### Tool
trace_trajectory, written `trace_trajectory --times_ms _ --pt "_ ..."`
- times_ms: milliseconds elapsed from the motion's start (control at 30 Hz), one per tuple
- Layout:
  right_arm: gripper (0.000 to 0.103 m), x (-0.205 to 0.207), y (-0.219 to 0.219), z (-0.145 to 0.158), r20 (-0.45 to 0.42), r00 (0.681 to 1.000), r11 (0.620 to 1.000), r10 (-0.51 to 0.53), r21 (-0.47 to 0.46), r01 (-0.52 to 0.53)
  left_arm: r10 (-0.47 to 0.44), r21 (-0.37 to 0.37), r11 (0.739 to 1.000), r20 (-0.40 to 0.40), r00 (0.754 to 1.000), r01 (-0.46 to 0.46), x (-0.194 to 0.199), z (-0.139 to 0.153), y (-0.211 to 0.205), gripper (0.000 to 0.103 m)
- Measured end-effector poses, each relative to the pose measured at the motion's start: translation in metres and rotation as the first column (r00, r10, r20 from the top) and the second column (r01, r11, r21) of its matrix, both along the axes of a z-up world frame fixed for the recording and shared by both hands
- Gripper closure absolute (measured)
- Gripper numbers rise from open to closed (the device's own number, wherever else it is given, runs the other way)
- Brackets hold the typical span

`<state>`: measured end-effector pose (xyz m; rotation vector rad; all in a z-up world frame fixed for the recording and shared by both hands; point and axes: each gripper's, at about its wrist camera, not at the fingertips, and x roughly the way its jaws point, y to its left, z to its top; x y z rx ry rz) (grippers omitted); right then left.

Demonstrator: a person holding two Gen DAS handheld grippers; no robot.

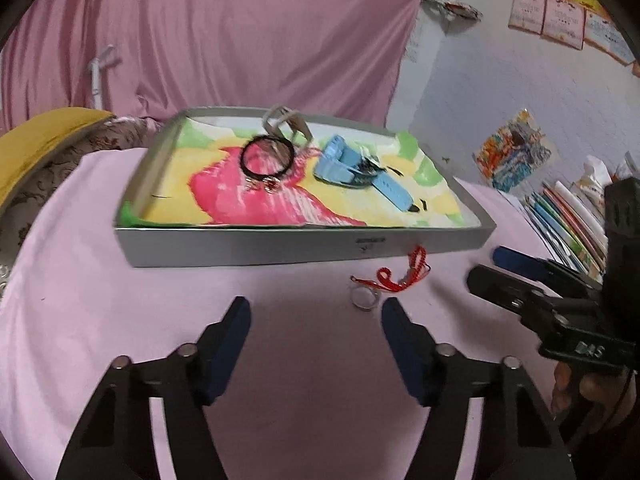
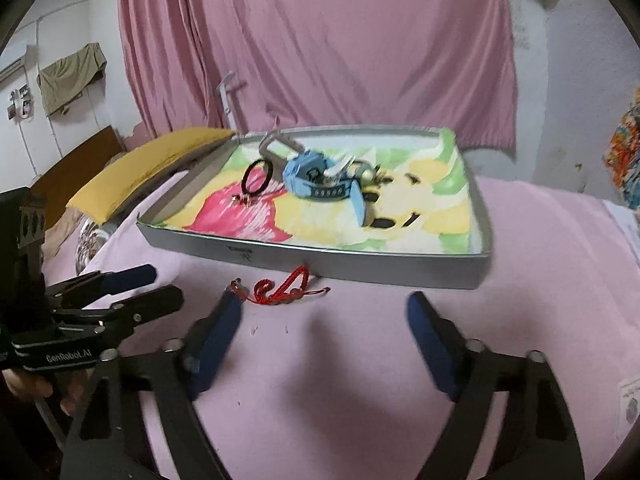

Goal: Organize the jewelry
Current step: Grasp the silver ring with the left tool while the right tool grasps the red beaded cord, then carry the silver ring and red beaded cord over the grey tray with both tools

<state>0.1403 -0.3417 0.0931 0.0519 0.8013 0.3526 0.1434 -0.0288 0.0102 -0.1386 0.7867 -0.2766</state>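
Beside the tray's (image 1: 304, 246) near wall, a blurred ring (image 1: 363, 299) half-hides under red cord (image 1: 400, 276); my left gripper (image 1: 316, 316) and right gripper (image 2: 324, 314) gape empty over bare pink cloth (image 1: 300, 380).

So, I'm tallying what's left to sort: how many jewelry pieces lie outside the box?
2, maybe more hidden. A red cord bracelet lies on the pink cloth just before the box front wall; a clear ring sits beside it, nearer the left gripper.
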Motion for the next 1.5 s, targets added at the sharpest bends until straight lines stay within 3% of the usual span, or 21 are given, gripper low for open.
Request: trace_trajectory --times_ms 200,533,667,800,1033,1233,1500 --pt "0.048 0.021 0.007 -0.013 -0.088 0.996 1.000 0.026 0.009 -0.026 -0.058 0.010 0.998 -0.035 0.998 0.058 0.010 -0.004 -0.012 0.057" --pt "0.062 0.043 0.021 -0.026 -0.161 0.984 0.997 0.075 0.033 -0.071 -0.087 0.004 0.996 -0.064 0.994 0.088 0.021 -0.007 -0.018 0.059" --pt "0.063 0.044 0.024 -0.026 -0.165 0.983 0.997 0.075 0.022 -0.072 -0.098 0.012 0.995 -0.063 0.993 0.099 0.021 -0.007 -0.023 0.060" --pt "0.078 0.044 0.023 -0.026 -0.166 0.984 0.998 0.069 0.006 -0.069 -0.109 0.026 0.994 -0.063 0.992 0.110 0.022 -0.007 -0.029 0.062" --pt "0.094 0.043 0.019 -0.027 -0.168 0.983 0.997 0.075 -0.004 -0.076 -0.136 0.050 0.989 -0.067 0.988 0.139 0.025 -0.007 -0.040 0.072" --pt "0.098 0.041 0.015 -0.027 -0.162 0.984 0.997 0.076 0.007 -0.076 -0.152 0.077 0.984 -0.078 0.985 0.158 0.027 -0.007 -0.048 0.084" --pt "0.099 0.033 0.013 -0.027 -0.152 0.986 0.997 0.070 0.028 -0.066 -0.165 0.080 0.982 -0.080 0.983 0.172 0.028 -0.006 -0.049 0.084"
